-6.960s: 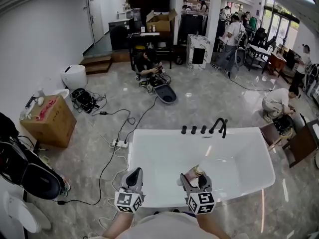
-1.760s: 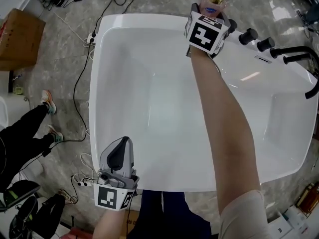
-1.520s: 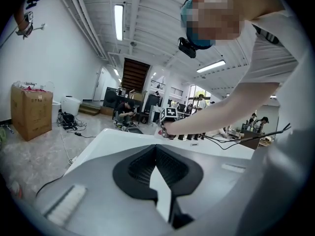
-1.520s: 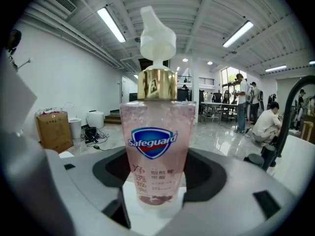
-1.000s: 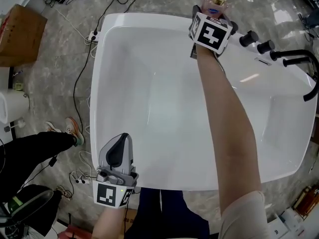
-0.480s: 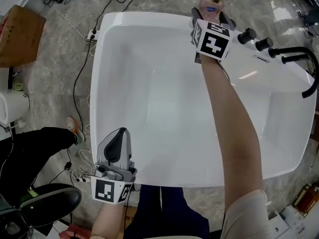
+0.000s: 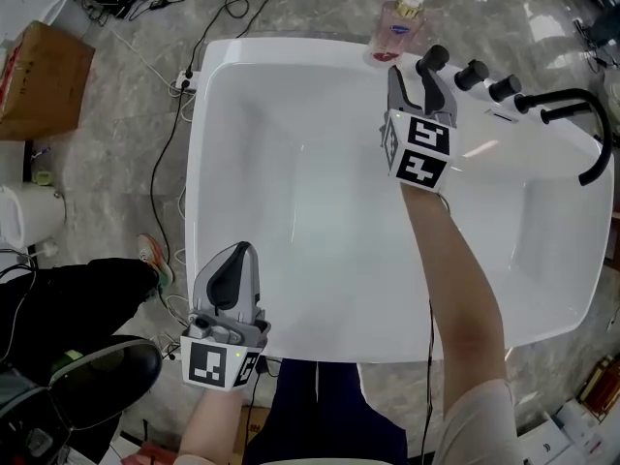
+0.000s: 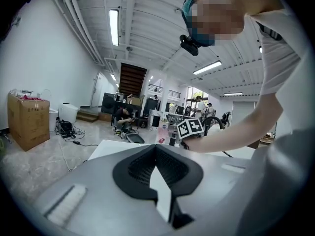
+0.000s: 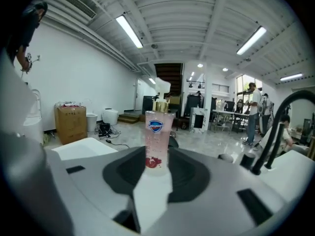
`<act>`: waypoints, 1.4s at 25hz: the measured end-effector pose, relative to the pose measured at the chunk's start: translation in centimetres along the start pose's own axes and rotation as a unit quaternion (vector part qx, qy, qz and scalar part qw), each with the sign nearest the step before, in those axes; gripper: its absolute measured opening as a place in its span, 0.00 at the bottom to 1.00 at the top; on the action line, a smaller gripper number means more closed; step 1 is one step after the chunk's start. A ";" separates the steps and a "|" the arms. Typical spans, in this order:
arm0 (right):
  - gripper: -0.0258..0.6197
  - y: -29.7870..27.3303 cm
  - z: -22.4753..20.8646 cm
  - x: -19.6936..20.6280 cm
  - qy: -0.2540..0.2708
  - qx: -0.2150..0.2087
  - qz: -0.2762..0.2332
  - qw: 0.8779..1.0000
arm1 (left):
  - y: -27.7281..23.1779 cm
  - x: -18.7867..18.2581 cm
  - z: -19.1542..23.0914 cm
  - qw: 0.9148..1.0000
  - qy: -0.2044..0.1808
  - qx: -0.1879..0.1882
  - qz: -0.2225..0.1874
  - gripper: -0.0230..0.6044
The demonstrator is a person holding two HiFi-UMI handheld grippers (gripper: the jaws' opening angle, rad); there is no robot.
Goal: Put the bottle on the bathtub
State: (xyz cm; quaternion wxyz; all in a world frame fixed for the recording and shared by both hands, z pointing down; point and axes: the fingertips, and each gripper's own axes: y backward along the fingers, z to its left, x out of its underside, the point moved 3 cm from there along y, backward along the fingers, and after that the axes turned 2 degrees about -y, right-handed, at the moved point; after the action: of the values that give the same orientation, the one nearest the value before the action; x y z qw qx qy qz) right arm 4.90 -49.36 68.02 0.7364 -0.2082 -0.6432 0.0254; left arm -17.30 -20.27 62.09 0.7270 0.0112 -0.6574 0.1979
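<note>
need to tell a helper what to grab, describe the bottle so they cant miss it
Find the big white bathtub on the grey marble floor and look along its far rim, next to the row of black tap knobs. The bottle stands upright there: clear with pink liquid, a blue label and a white pump, the only see-through thing beside those black fittings.

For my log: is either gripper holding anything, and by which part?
Nothing is held. The bottle stands free on the bathtub rim, beyond the open right gripper.
</note>
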 end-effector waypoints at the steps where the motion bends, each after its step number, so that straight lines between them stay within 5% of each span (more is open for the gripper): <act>1: 0.12 0.9 -0.1 0.0 0.000 0.004 -0.005 1.000 | 0.0 -0.1 0.0 1.000 0.000 -0.001 0.000 0.05; 2: 0.05 1.7 -0.1 0.0 0.001 0.005 -0.009 1.000 | 0.0 -0.1 0.0 1.000 0.000 -0.001 0.000 0.05; 27: 0.05 26.6 4.5 2.3 -0.077 -0.053 -0.021 0.995 | 4.2 -2.2 -3.6 1.000 -0.025 0.013 0.000 0.05; 35: 0.05 33.8 6.4 -0.3 -0.081 -0.086 0.027 0.993 | 9.0 -7.3 -5.3 1.000 -0.026 0.014 0.000 0.05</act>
State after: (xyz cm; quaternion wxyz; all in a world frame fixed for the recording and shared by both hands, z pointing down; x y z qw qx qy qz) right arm 6.48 -16.84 56.81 0.6599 -0.2852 -0.6950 0.0063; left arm -15.37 -12.51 52.16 0.7091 0.0264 -0.6736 0.2068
